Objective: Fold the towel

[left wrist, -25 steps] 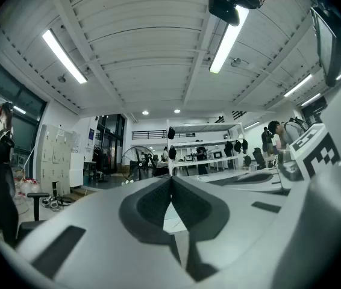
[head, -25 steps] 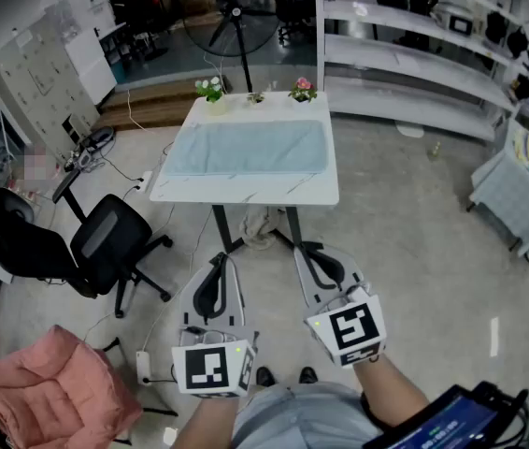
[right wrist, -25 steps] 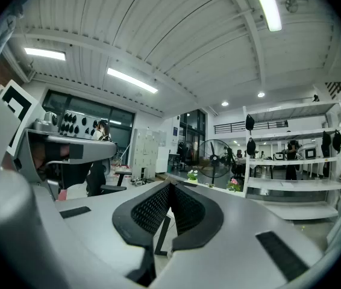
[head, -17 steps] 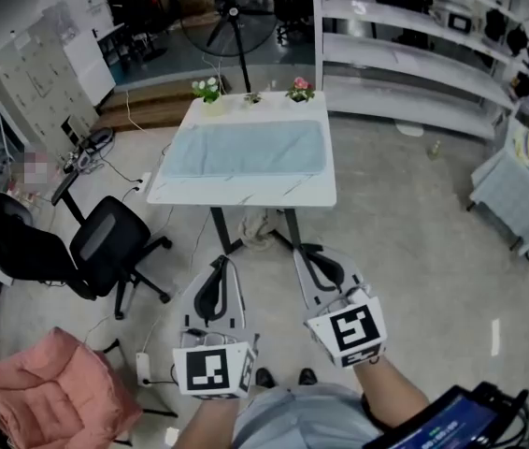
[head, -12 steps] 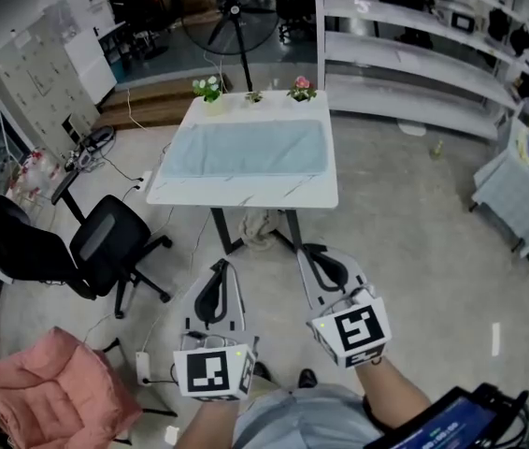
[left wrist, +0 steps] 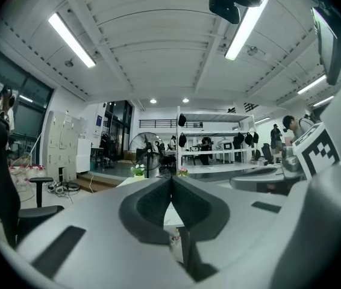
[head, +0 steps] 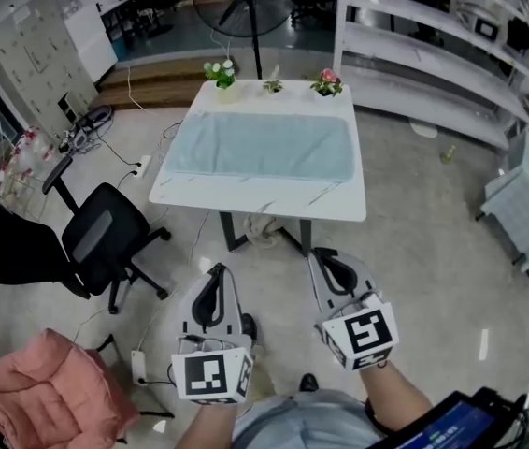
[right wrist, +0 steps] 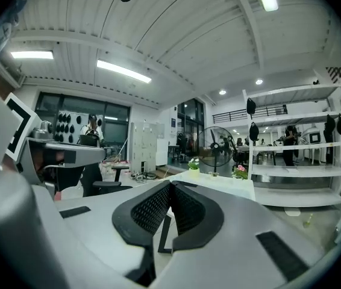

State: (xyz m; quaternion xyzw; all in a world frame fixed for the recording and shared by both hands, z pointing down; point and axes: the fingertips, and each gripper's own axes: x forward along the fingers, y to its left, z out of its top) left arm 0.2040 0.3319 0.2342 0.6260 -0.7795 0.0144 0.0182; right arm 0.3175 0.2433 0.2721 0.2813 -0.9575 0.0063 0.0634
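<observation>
Holds left gripper (head: 215,274) and right gripper (head: 325,258) side by side, low over the floor, both aimed toward white table (head: 255,201). Has fingers (left wrist: 152,206) of left pressed together, nothing between; same for fingers (right wrist: 152,212) of right, closed and empty. Shows light blue towel (head: 263,145) spread flat across the table top, well apart from both grippers. Also shows small flower pots (head: 220,73) along the table's far edge, black office chair (head: 96,241) to its left, pink cushion (head: 45,386) at lower left.
</observation>
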